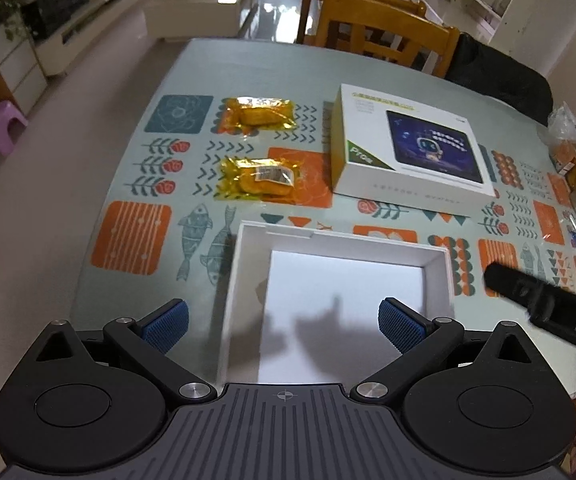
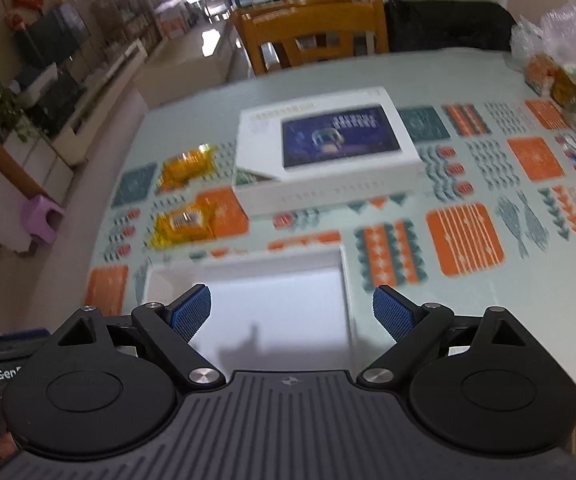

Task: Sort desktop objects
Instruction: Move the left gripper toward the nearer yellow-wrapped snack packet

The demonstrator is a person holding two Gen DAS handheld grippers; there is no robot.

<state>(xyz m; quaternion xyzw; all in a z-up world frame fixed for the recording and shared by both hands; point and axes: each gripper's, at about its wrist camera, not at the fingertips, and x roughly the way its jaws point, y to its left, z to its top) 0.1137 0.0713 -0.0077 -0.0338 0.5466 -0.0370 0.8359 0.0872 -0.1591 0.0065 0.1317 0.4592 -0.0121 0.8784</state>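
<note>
1. My left gripper (image 1: 284, 322) was spread wide with nothing between its blue pads, hanging over the near end of the open white box tray (image 1: 436, 268).
2. The right gripper (image 2: 291, 312) was also spread and holding nothing, over that same tray (image 2: 346, 276). That view was pretty blurry.
3. The tray looked like a shallow white cardboard base, bare inside, sitting at the near edge of the table (image 1: 248, 64).
4. Two snack packets in clear yellow wrappers sat past the tray to the left: the nearer packet (image 1: 262, 179) with a barcode label facing up, the farther packet (image 1: 258, 115) just behind it, apart.
5. To their right lay the white tablet box lid (image 1: 412, 146), printed with a little robot on a dark screen and a green corner.
</note>
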